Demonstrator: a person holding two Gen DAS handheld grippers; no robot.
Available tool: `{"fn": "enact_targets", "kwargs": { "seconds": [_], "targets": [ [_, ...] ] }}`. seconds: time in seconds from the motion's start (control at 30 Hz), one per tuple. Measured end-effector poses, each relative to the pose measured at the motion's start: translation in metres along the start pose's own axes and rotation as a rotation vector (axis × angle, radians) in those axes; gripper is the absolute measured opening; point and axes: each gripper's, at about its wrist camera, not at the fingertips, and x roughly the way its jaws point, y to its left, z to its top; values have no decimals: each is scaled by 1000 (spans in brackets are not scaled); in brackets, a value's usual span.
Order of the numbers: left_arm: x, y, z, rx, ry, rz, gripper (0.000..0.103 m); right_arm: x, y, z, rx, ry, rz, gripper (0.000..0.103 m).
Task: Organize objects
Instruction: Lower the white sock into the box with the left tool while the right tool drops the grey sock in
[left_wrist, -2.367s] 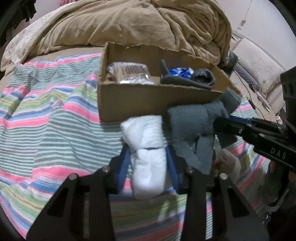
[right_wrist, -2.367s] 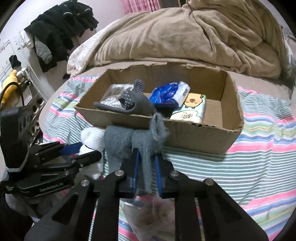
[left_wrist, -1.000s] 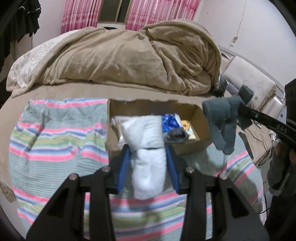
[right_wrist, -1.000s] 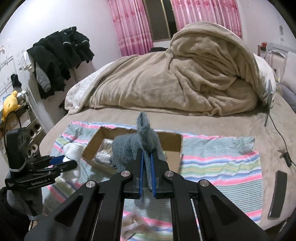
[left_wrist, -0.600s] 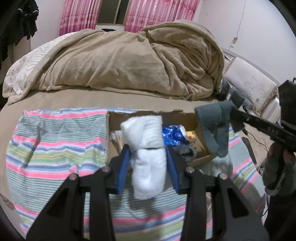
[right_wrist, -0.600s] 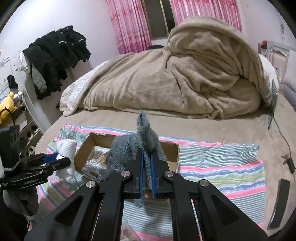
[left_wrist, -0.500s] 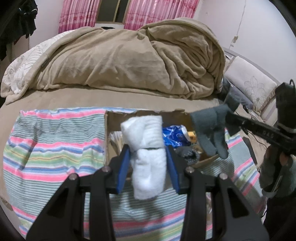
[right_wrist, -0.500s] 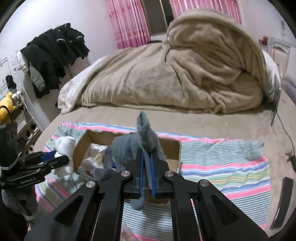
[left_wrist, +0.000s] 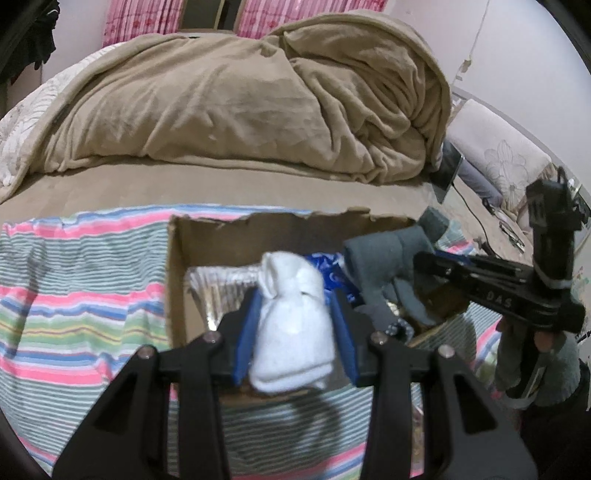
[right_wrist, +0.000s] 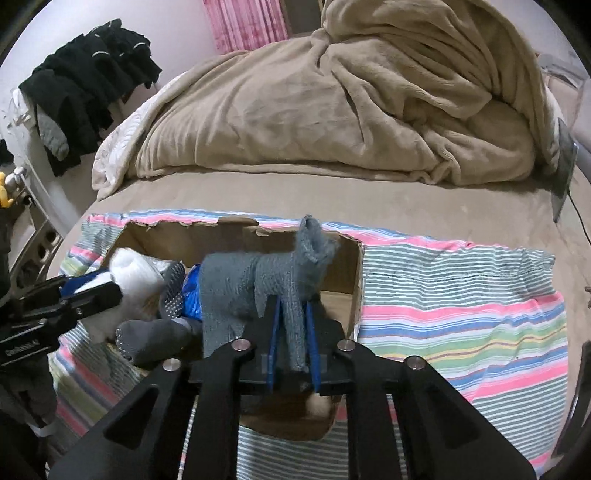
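My left gripper (left_wrist: 295, 325) is shut on a rolled white sock (left_wrist: 291, 332) and holds it over the left part of an open cardboard box (left_wrist: 177, 266). My right gripper (right_wrist: 291, 332) is shut on a folded grey sock (right_wrist: 258, 288) and holds it over the same box (right_wrist: 347, 273), to the right. The right gripper with its grey sock also shows in the left wrist view (left_wrist: 384, 258). The left gripper with the white sock shows in the right wrist view (right_wrist: 136, 273). In the box lie a blue packet (right_wrist: 190, 291), dark grey dotted socks (right_wrist: 155, 336) and a clear wrapped pack (left_wrist: 221, 284).
The box stands on a striped cloth (right_wrist: 461, 302) spread over a bed. A heaped beige duvet (left_wrist: 240, 103) lies behind it. Dark clothes (right_wrist: 92, 88) hang at the far left. A phone (right_wrist: 576, 398) lies at the right edge of the bed.
Both grippers have come down and forward from high above the bed to just over the open box, each still holding its sock. The box now looks much nearer.
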Motion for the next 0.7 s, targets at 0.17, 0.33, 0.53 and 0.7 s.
{"fn": "enact_targets", "kwargs": {
  "seconds": [0.17,0.33,0.53,0.7],
  "targets": [
    [12,-1,-2,1,29,3,40,-25,-10,7,30,-100,-13,33],
    [7,-2,-3,-6,24,12,41,-14,-20,14,25,-93,-39,39],
    [-2,-3,-5,0,15,30,44,21,-25,4,26,-23,-88,39],
    [-5,-4,-9,-3,23,35,46,47,-36,-7,59,77,-131,39]
  ]
}}
